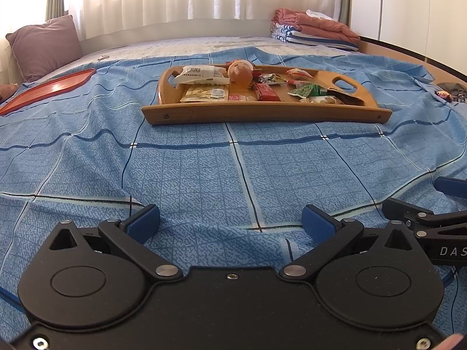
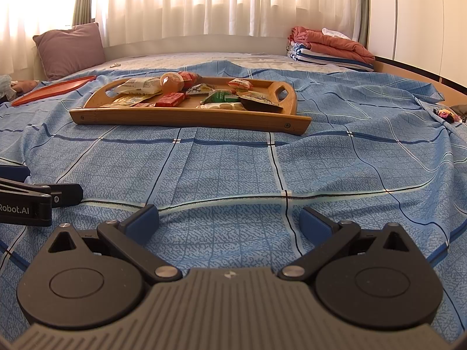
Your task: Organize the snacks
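Observation:
A wooden tray (image 1: 262, 112) with cut-out handles lies on the blue checked bedsheet, well ahead of both grippers; it also shows in the right wrist view (image 2: 186, 118). It holds several snack packets: a white packet (image 1: 201, 75), a red box (image 1: 267, 92), a green packet (image 1: 306, 90) and a round orange cup (image 1: 240, 71). My left gripper (image 1: 230, 218) is open and empty, low over the sheet. My right gripper (image 2: 229, 218) is open and empty beside it, to its right.
An empty red tray (image 1: 46, 87) lies at the far left of the bed. A mauve pillow (image 1: 43, 46) leans at the back left. Folded blankets (image 1: 315, 29) are stacked at the back right. Small dark items (image 1: 449, 92) lie near the bed's right edge.

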A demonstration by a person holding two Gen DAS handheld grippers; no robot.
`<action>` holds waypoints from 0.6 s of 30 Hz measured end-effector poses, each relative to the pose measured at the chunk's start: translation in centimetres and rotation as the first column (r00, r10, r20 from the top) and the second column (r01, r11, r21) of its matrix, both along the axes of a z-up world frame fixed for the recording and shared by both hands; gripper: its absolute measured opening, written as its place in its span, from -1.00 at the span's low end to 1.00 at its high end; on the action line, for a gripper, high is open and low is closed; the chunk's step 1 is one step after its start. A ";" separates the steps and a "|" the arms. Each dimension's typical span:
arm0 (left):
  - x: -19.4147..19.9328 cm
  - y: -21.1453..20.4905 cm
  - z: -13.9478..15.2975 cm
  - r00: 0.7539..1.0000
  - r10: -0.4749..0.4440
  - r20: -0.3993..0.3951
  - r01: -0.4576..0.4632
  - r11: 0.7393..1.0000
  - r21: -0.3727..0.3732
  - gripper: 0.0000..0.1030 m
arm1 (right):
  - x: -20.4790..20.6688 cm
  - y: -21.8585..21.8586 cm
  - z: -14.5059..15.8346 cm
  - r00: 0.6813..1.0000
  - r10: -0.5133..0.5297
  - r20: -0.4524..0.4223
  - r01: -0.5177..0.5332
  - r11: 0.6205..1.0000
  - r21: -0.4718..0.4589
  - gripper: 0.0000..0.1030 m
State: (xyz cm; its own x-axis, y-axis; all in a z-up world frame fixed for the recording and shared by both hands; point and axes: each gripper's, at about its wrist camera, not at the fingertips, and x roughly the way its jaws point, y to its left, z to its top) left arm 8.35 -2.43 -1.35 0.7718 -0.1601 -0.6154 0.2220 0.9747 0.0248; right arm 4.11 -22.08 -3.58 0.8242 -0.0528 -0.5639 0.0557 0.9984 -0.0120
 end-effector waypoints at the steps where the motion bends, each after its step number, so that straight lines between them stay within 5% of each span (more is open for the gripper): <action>1: 0.0 0.0 0.0 1.000 0.000 0.000 0.000 1.000 -0.001 1.00 | 0.0 0.0 0.0 1.000 0.000 0.000 0.000 1.000 0.000 1.00; 18: 0.0 0.0 0.0 1.000 0.000 0.003 0.000 1.000 -0.001 1.00 | 0.0 0.0 0.0 1.000 0.000 0.001 0.000 1.000 0.000 1.00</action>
